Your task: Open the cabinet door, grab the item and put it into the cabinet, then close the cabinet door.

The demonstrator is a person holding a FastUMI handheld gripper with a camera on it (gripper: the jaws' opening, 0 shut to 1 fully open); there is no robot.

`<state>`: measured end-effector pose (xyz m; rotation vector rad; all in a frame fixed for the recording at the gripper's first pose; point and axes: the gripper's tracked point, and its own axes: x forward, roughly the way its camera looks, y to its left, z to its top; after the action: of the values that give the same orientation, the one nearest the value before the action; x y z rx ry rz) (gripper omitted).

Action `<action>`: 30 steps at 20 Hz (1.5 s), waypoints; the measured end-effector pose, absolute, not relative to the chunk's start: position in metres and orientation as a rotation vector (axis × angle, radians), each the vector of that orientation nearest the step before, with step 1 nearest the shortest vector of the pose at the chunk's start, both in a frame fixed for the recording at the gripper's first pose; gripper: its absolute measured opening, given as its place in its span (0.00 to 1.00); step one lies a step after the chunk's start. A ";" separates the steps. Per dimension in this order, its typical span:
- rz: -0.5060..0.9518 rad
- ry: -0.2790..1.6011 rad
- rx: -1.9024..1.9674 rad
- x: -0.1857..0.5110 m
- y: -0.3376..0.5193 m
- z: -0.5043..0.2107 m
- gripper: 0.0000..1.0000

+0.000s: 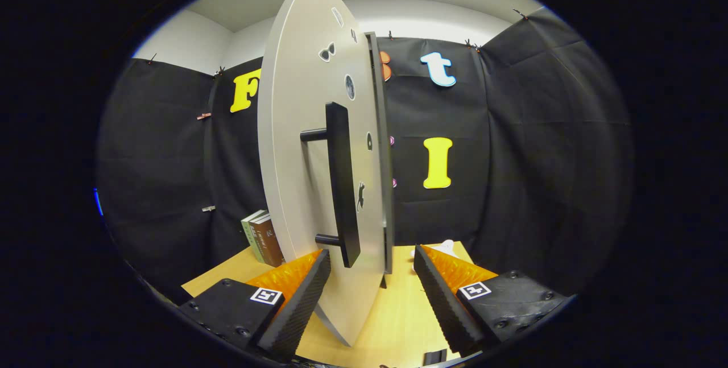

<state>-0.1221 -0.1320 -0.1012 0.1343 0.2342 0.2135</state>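
Door (307, 146) stands ajar, its handle (343, 186) between the open jaws of the gripper (372, 268), touching neither: opening or closing fits.

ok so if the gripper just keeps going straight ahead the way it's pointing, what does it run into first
Most likely the cabinet door, seen nearly edge-on. Its lower part stands between the open fingers of the gripper, with the black bar handle just ahead of them. Depth is hard to judge, but the handle or the door edge looks like first contact.

- Cabinet door (301, 129), seen nearly edge-on, hides the cabinet interior and part of the books (263, 238).
- Small white object (446, 247) on the bench (398, 311), beyond the jaws: too small to identify.
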 end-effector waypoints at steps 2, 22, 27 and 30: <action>0.237 0.230 0.126 -0.124 -0.110 -0.102 0.97; 0.157 0.141 0.049 -0.087 0.020 -0.054 0.97; 0.175 0.150 0.058 -0.106 0.012 -0.052 0.97; 0.188 0.131 0.063 -0.111 0.011 -0.042 0.97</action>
<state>-0.1112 0.0108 -0.0424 0.0629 0.1309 0.1875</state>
